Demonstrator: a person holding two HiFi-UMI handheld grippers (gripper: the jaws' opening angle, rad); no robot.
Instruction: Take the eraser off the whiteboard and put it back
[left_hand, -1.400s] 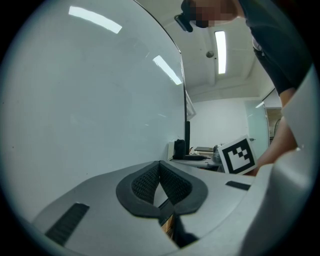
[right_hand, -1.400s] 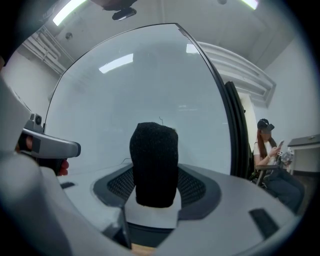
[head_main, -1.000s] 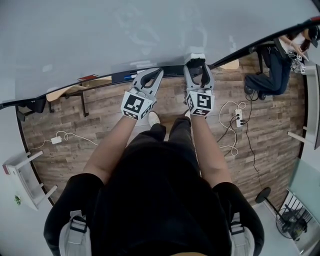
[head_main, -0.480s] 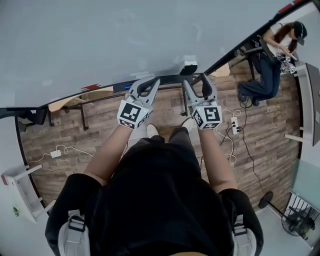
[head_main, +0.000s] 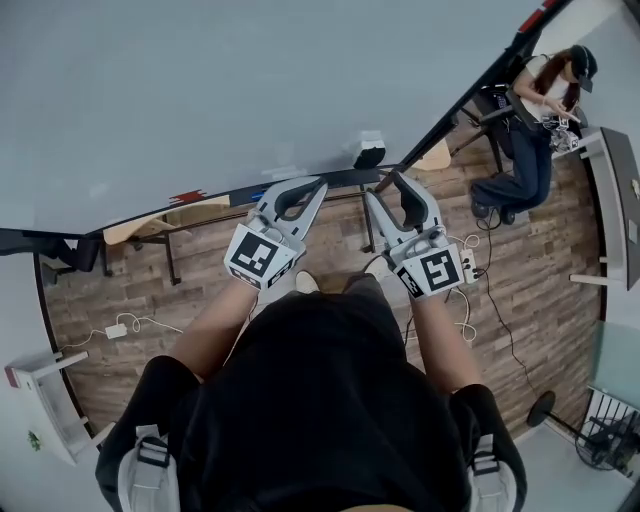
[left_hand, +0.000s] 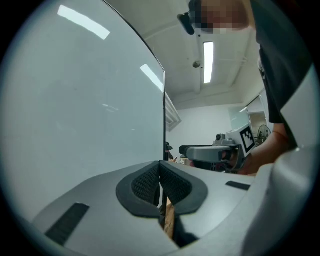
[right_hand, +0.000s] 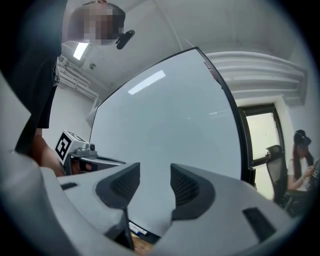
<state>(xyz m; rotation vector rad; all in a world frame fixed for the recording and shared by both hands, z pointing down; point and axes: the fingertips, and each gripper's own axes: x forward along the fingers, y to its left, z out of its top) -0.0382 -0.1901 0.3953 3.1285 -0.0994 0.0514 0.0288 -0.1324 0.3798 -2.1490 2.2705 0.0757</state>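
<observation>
since a second ago my right gripper (head_main: 385, 187) has pulled back from the eraser (head_main: 369, 152). its jaws have just been closing a bit, with nothing between them. on the left, my left gripper (head_main: 318, 186) is clenched, its pads pressed together on nothing, and it points at the whiteboard (head_main: 200, 80). the eraser sticks to the whiteboard near its bottom edge, just past the right gripper's tips and not touching them. the right gripper's jaws stand apart and empty. far right, a person (head_main: 535, 120) sits at a desk.

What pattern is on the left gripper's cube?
Black-and-white square markers on the cube; the head view shows it best.
</observation>
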